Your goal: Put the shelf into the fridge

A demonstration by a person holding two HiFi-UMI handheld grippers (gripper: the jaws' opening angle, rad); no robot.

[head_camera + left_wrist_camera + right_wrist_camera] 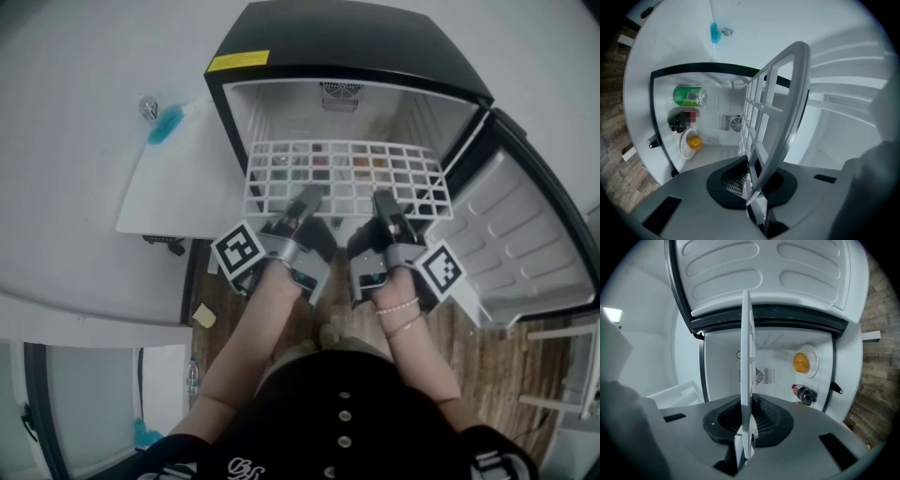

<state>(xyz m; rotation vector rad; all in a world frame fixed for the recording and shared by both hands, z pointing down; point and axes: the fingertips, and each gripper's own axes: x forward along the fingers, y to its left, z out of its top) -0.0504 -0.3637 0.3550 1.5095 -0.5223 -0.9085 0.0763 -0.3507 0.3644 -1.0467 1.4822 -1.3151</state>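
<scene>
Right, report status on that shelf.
Left tongs and right tongs both shut on shelf front edge. Shelf partway into open fridge. Bottle and orange sit below it.

Head view looks steeply down; both gripper views closely face the same fridge (356, 42).
</scene>
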